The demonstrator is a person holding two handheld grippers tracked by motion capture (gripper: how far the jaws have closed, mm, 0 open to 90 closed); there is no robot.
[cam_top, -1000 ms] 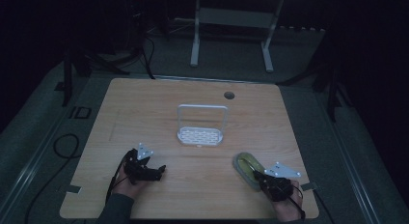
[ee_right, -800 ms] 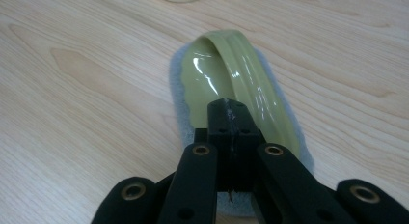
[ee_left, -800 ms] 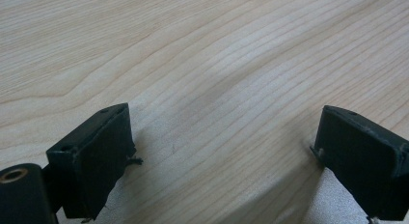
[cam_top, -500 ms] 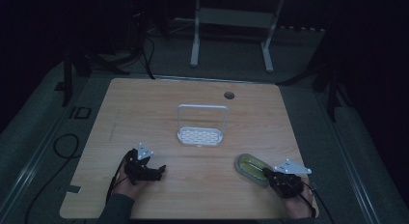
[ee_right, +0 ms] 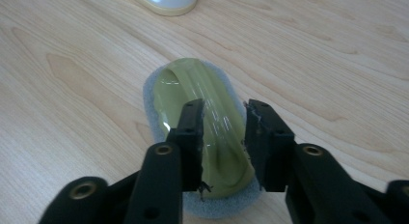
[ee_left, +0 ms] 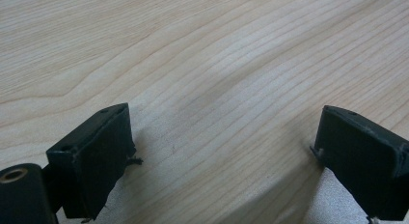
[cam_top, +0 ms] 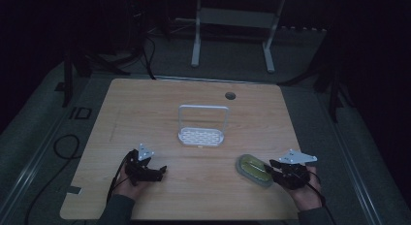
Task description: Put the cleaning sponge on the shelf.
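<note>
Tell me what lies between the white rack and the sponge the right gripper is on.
Nothing: in the high view, only bare wooden table separates the white rack from the sponge, whose green handle sits between the right gripper's jaws.

On the table (cam_top: 145, 104), the rack (cam_top: 202, 136) stands about mid-table. The sponge (cam_top: 254, 169) lies nearer and to the right of it, on the tabletop. The right gripper (cam_top: 274, 168) sits just right of the sponge, apparently touching it. The left gripper (cam_top: 159, 170) rests at the near left, well apart from both.
</note>
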